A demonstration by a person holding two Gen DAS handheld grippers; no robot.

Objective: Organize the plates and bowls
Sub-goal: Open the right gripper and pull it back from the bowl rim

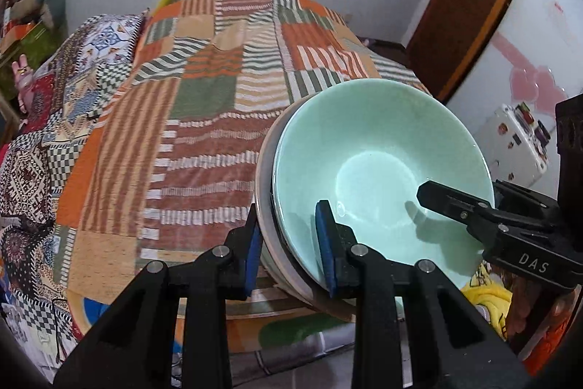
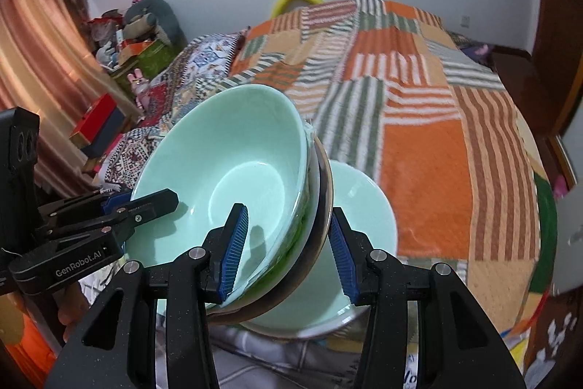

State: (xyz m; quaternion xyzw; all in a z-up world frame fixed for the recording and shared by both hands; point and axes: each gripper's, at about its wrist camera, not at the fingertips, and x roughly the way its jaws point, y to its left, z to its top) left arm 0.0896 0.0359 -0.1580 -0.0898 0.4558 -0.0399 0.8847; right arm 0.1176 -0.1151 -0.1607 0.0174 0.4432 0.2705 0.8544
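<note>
L wrist view: left gripper point(image 1: 289, 245) pinches near rim of stacked bowls point(image 1: 379, 166), mint-green on top, held tilted above patchwork blanket point(image 1: 204, 104); R wrist view: right gripper point(image 2: 289, 250) clamps opp. rim of same stack, w/ a green plate point(image 2: 368, 206) just behind it.

Mint-green bowl point(image 1: 379, 148); orange-striped patchwork blanket point(image 1: 204, 119)

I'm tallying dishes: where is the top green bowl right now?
The top green bowl sits nested on a stack held tilted above the patchwork bedspread, gripped at opposite rims by the left hand-held gripper and right hand-held gripper.
</note>
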